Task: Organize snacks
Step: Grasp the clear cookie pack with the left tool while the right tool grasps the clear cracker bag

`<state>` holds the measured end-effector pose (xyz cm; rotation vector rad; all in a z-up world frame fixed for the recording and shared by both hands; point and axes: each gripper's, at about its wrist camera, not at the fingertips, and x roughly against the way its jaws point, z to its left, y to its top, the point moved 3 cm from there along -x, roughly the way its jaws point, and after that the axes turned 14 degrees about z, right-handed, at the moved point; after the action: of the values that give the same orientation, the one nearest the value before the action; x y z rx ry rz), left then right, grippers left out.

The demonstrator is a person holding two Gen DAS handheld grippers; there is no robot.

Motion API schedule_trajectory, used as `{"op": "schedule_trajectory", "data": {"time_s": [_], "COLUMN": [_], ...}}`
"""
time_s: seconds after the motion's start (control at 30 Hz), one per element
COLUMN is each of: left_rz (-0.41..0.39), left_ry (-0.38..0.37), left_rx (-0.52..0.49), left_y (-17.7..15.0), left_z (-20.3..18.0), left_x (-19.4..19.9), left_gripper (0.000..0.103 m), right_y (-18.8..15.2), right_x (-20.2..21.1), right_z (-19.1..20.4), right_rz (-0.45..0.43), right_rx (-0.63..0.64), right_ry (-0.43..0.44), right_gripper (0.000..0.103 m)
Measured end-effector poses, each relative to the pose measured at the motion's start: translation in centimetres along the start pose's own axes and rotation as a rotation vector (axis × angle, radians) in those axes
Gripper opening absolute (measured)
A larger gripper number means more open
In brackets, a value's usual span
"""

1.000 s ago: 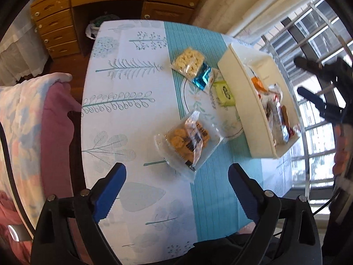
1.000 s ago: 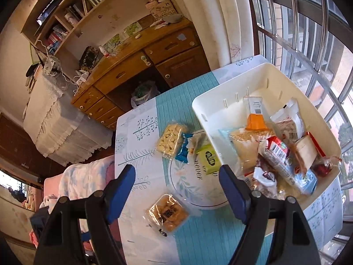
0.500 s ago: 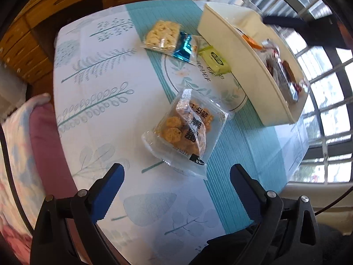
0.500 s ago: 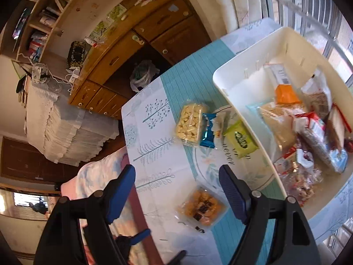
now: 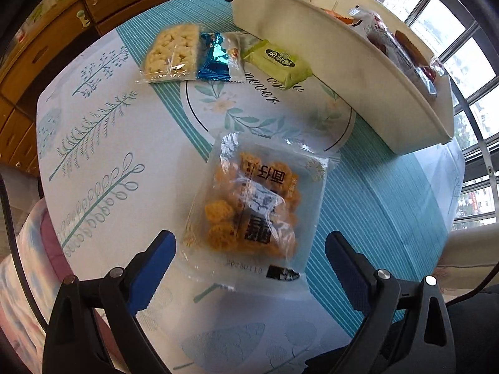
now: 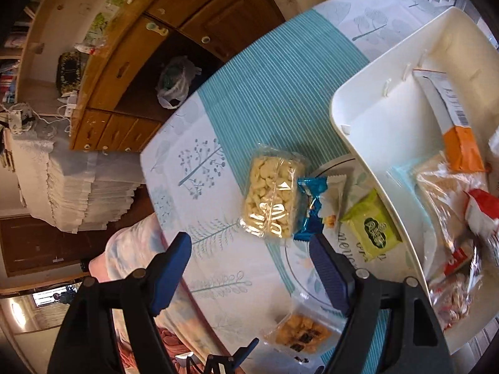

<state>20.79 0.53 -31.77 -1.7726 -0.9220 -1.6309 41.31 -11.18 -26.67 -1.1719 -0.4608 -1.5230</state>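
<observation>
My table, covered with a white tablecloth printed with leaves and crossed by a teal striped band (image 5: 368,205), carries everything. I take the cream plastic bin (image 5: 358,71) as my landmark; it sits on the cloth at the window side, and several wrapped snacks lie inside it, among them an orange-and-white packet (image 6: 458,143).

On the cloth, apart from the bin's long wall, lies the clear bag of golden-brown fried snacks (image 5: 255,208). Farther along that wall, toward the wooden drawers, sits the clear pack of pale puffed pieces (image 6: 271,199), with a shiny blue-and-white wrapper (image 6: 315,205) touching its side. Next to that, the small lime-green packet (image 6: 374,227) lies just beside the bin's wall.

My left gripper (image 5: 249,249) hangs over the fried-snack bag with its blue-padded jaws spread wide on either side of the bag, holding nothing; I cannot tell whether the pads touch the wrapper. My right gripper (image 6: 249,249) hovers above the puffed pack and blue wrapper, jaws apart and empty too.
</observation>
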Motion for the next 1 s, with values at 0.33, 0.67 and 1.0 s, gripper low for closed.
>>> {"op": "schedule_trajectory", "data": {"time_s": [0.33, 0.67, 1.0], "left_rz": [0.030, 0.140, 0.164], "left_ry": [-0.020, -0.017, -0.013], "left_rx": [-0.006, 0.019, 0.035], "left_y": [1.8, 3.9, 5.1], "left_z": [-0.4, -1.3, -1.0], "left_x": [-1.8, -3.7, -3.6], "left_gripper": [0.096, 0.092, 0.085], "right_y": [3.4, 5.4, 6.1], "right_x": [-4.7, -6.7, -7.6], "right_z": [-0.2, -0.5, 1.6], "right_rz": [0.104, 0.161, 0.157], "right_rx": [0.012, 0.019, 0.149], "right_ry": [-0.071, -0.161, -0.272], "right_gripper": [0.057, 0.053, 0.059]}}
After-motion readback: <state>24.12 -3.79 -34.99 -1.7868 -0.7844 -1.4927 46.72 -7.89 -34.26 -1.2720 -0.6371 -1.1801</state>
